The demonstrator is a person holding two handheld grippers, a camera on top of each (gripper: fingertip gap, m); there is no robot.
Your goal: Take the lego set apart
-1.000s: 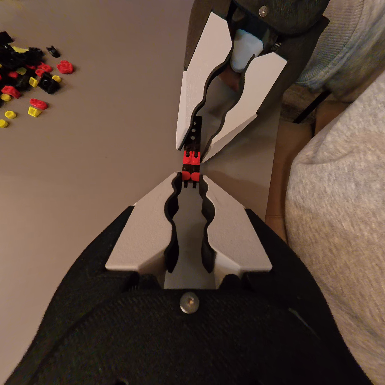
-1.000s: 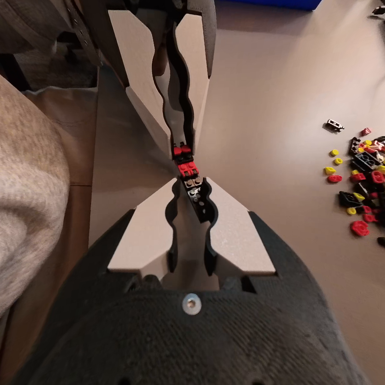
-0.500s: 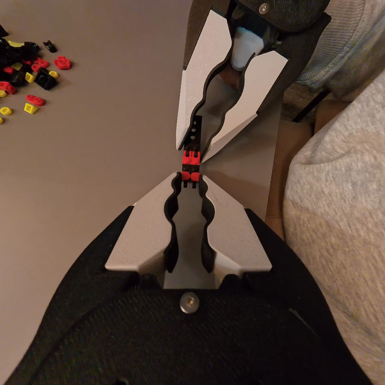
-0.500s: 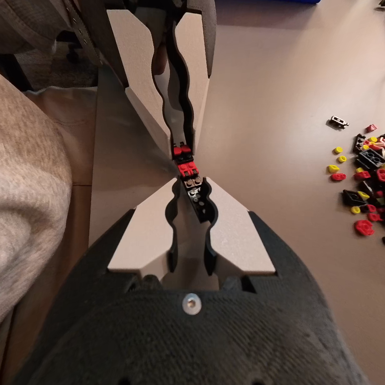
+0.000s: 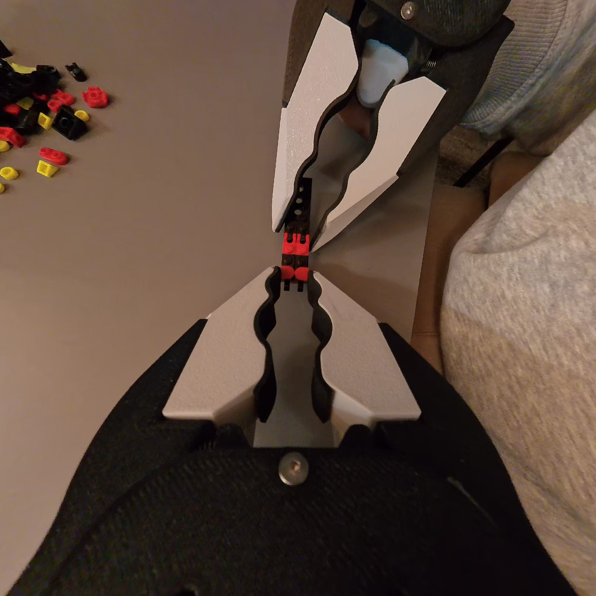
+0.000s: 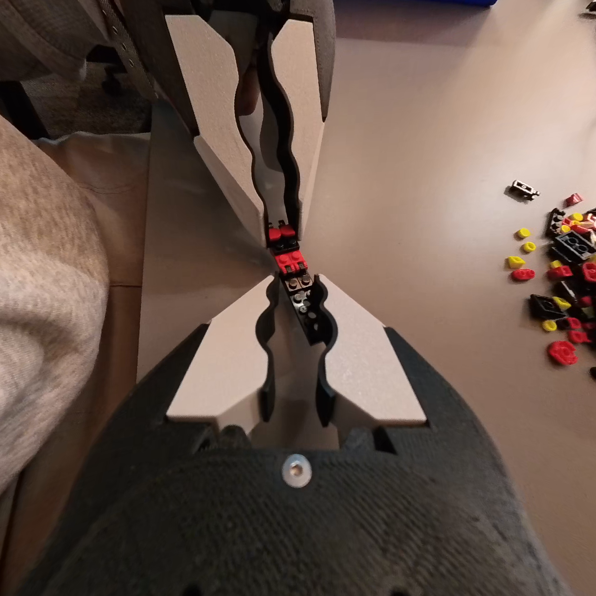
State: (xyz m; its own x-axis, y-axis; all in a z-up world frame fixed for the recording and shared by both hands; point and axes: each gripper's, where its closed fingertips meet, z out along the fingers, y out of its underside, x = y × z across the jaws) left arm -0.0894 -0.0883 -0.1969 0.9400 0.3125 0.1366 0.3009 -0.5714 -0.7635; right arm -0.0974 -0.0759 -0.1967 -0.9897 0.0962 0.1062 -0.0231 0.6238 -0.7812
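Note:
A small red and black lego assembly [image 5: 295, 254] hangs above the table, gripped at both ends. My left gripper [image 5: 294, 278] is shut on its near end, on two red round-ended pieces. My right gripper [image 6: 298, 283] is shut on the other end, a black plate with holes [image 6: 308, 314]. In the right wrist view the red middle of the assembly [image 6: 290, 259] spans the gap to the left gripper's fingertips [image 6: 280, 225]. In the left wrist view the right gripper's fingers [image 5: 290, 180] come down from the top onto the black plate.
A pile of loose red, yellow and black lego pieces [image 5: 35, 109] lies on the brown table at the far left; it also shows at the right edge of the right wrist view [image 6: 567, 277]. The table edge [image 5: 422, 258] and a person's grey sleeve [image 5: 522, 322] are close by. Only a small space, under 4 cm, lies between the two pairs of fingers.
Both grippers keep their hold on the assembly, which looks the same. The pile of loose pieces shifts slightly in both views, so the grippers drifted a little together.

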